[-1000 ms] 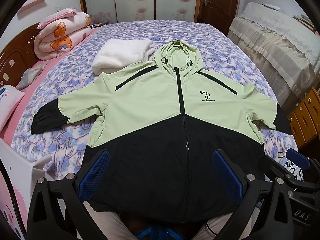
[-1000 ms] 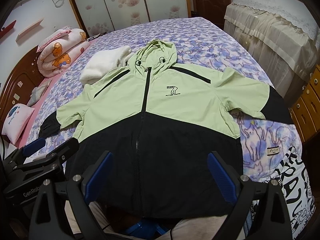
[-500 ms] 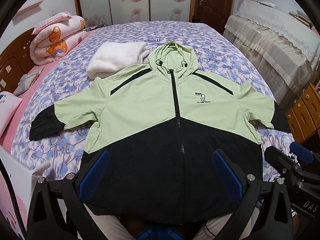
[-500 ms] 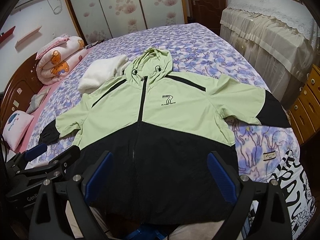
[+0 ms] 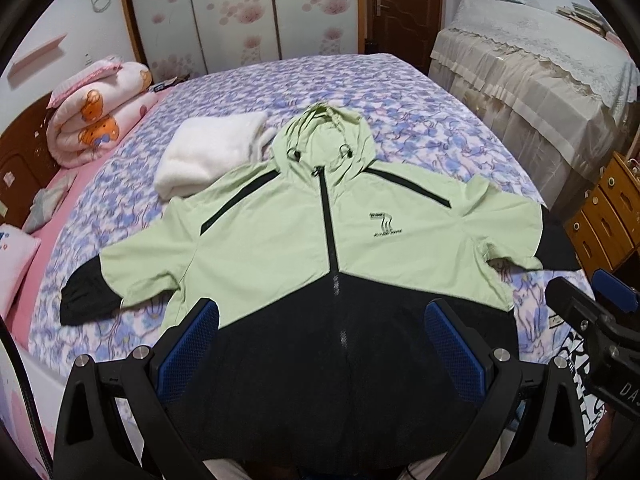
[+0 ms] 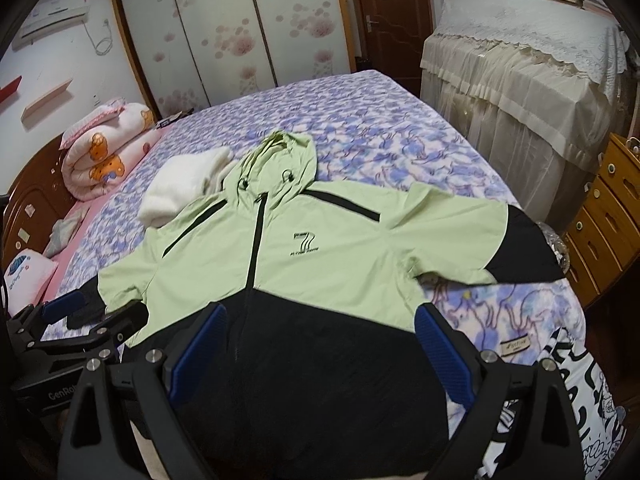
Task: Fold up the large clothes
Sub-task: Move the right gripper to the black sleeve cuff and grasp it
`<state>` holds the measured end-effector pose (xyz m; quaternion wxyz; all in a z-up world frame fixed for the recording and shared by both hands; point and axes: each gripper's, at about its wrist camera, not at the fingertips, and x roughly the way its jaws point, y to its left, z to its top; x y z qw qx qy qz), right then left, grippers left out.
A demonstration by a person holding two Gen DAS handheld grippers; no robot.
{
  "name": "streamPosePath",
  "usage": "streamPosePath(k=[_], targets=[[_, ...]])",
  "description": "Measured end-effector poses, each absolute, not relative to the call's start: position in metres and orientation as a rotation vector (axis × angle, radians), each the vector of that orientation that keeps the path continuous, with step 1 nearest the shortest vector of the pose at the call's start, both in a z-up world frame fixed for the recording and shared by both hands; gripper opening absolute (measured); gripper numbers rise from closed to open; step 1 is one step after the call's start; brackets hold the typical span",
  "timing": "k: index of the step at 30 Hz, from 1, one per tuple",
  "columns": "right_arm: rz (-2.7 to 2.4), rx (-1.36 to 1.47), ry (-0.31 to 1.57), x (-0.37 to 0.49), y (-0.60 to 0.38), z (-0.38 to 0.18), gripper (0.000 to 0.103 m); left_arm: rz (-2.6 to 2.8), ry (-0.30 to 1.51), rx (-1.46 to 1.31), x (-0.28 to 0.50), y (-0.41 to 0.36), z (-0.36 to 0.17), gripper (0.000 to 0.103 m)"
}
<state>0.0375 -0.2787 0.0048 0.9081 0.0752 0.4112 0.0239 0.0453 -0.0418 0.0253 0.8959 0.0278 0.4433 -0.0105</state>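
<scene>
A hooded jacket [image 5: 280,240], light green above and black below, lies spread flat and face up on the bed, zipper shut, sleeves out to both sides; it also shows in the right wrist view [image 6: 328,256]. My left gripper [image 5: 320,344] is open and empty, held above the jacket's black hem. My right gripper [image 6: 316,344] is open and empty, also above the hem, to the right of the left one. The right gripper's body shows at the left view's right edge [image 5: 596,328]. The left gripper's body shows at the right view's left edge [image 6: 72,328].
The bed [image 5: 420,120] has a purple floral cover. A folded white fleece [image 5: 208,152] lies by the jacket's left shoulder. A rolled pink quilt [image 5: 96,116] sits at the headboard. A cloth-covered cabinet [image 5: 540,72] and a wooden drawer unit [image 5: 608,216] stand right of the bed.
Both grippers have risen and tilted up, so the jacket sits lower in view and more of the room shows. The jacket has not moved. Both grippers stay open.
</scene>
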Motion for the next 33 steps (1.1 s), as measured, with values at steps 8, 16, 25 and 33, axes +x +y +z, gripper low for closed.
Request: streamPosePath(k=[8,16,25,33], targets=[[0.003,0.159,0.797,0.052,-0.31,0.011,0.095,-0.05,0.864,-0.01,0.078,-0.05,0.049,0.102],[-0.152,0.19,0.781,0.078,-0.375,0.003,0.095,-0.031,0.8,-0.028,0.125,-0.077,0.052,0.102],[-0.282,0.27,0.864,0.112,-0.44,-0.03,0.095,-0.088,0.816,0.068,0.154,-0.133,0.009,0.102],[-0.365,0.344,0.924,0.12,-0.477,-0.069,0.095,-0.135,0.797,0.159,0.165,-0.177,-0.022,0.102]])
